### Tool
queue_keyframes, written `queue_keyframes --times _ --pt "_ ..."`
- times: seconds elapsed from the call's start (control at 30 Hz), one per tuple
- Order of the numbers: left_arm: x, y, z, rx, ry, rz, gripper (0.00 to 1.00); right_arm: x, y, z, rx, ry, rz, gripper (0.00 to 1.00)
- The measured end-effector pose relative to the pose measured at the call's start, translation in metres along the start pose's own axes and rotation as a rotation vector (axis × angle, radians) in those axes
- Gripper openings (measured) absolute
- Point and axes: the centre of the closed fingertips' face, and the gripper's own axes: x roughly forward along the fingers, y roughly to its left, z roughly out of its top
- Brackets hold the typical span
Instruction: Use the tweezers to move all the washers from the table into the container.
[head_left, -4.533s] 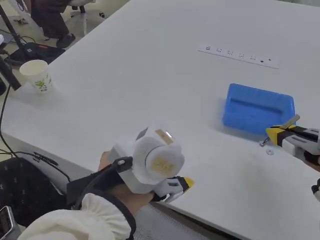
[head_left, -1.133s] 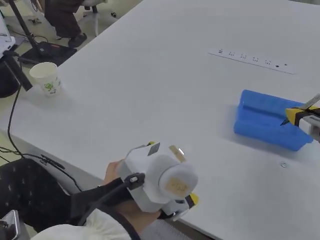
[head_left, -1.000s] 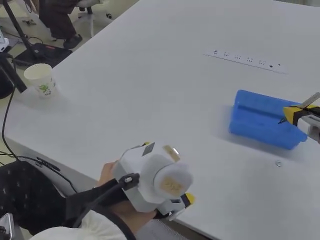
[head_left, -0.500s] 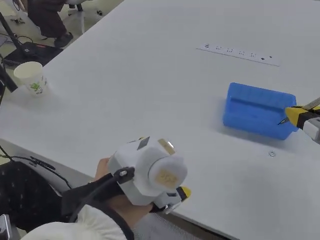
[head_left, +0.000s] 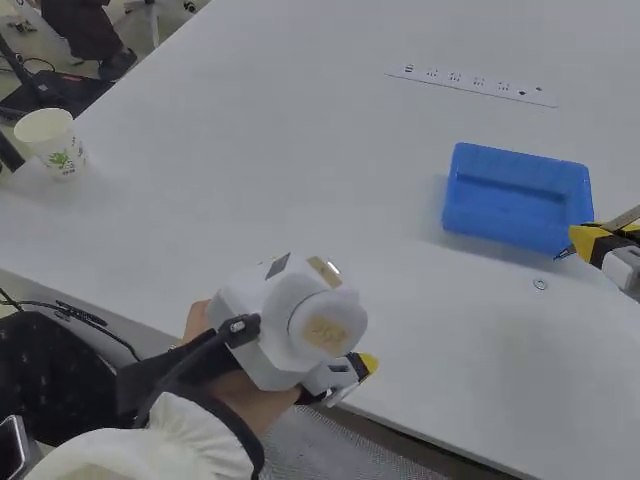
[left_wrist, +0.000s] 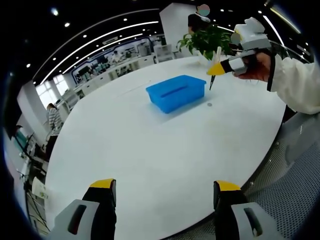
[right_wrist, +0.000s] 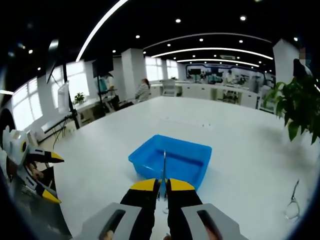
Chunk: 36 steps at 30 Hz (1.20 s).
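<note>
A blue container (head_left: 515, 195) stands on the white table (head_left: 300, 170). One small washer (head_left: 540, 285) lies on the table just in front of it, also visible as a washer (left_wrist: 210, 105) beside the container (left_wrist: 175, 92). My right gripper (head_left: 585, 240) is shut on thin metal tweezers (right_wrist: 164, 167), whose tips hang a little above the table near the container's (right_wrist: 170, 160) near right corner. The right gripper (left_wrist: 222, 67) is held above the washer. My left gripper (head_left: 365, 362) rests open at the table's near edge, jaws wide apart (left_wrist: 165, 187), holding nothing.
A paper cup (head_left: 45, 140) stands at the far left of the table. A white power strip (head_left: 470, 85) lies behind the container. A thin metal wire object (right_wrist: 292, 202) lies on the table to the right. The table's near edge runs beside my left hand.
My right gripper with the tweezers has come down from over the container to its near side, close to the washer. One washer fewer lies on the table than 4.5 s ago. The left gripper stays put.
</note>
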Motion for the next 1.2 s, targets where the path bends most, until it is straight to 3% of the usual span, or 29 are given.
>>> queue_keyframes --times 0.4,0.73,1.03,1.2 --pt "0.002 -0.001 -0.003 0.004 0.017 -0.008 0.81 0.013 -0.007 -0.021 -0.008 0.044 -0.011 0.05" --pt "0.002 -0.002 -0.005 0.011 0.031 -0.01 0.81 0.018 -0.011 -0.03 -0.01 0.066 -0.013 0.05" --pt "0.001 -0.003 -0.004 0.011 0.025 -0.014 0.81 0.022 -0.008 -0.042 -0.066 0.113 -0.014 0.04" --pt "0.002 -0.003 -0.004 0.013 0.026 -0.014 0.81 0.023 -0.009 -0.039 -0.065 0.095 -0.022 0.04"
